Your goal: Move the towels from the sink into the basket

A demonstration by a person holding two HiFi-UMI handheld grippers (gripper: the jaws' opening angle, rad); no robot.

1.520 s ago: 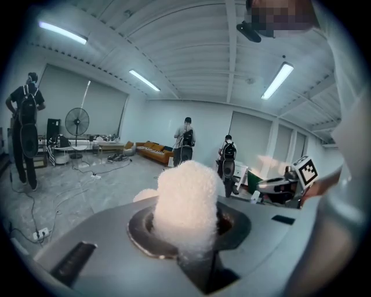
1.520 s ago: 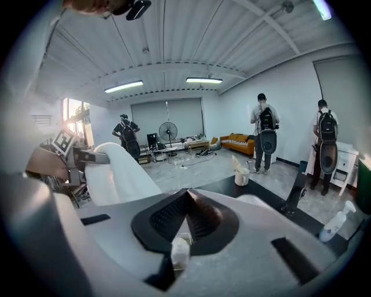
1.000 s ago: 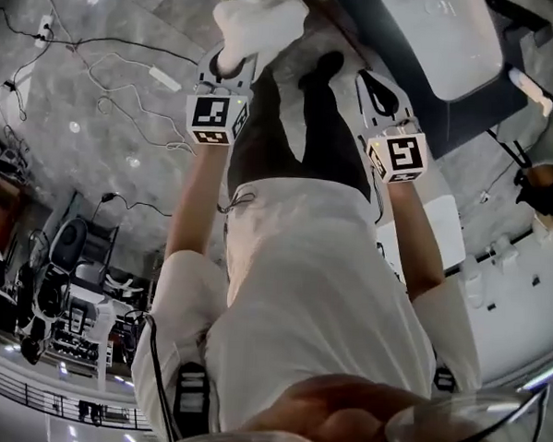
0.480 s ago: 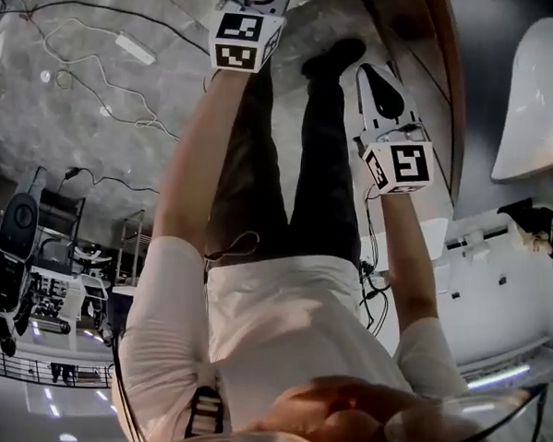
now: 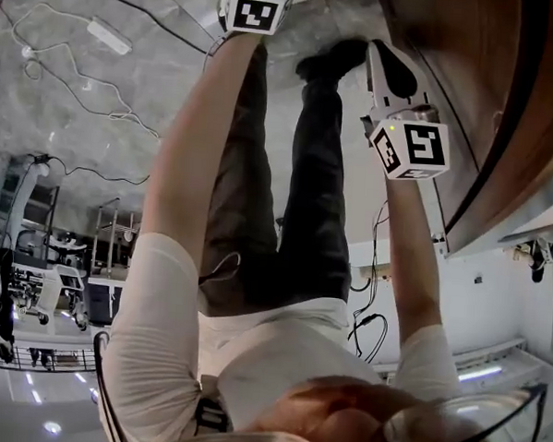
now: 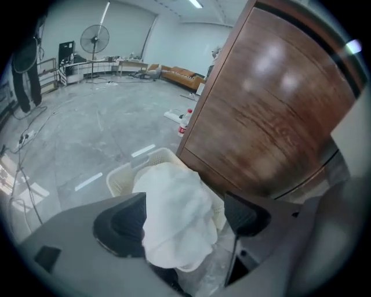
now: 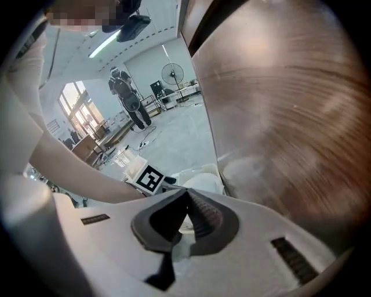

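Left gripper (image 6: 185,216): fingers opening, already spread wide, white towel (image 6: 174,197) loose between them, directly over the cream basket (image 6: 123,176) on the floor beside the wooden cabinet (image 6: 272,110). Right gripper (image 7: 186,196): fingers closed tip to tip, nothing held, close to the cabinet face.

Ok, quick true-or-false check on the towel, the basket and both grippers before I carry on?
1. A white towel is between the left gripper's jaws. True.
2. Those jaws are pressed together. False: they are opening, wide apart around the towel.
3. The basket stands on the floor beside a wooden cabinet. True.
4. The right gripper grips a towel. False: its jaws are shut with nothing between them.
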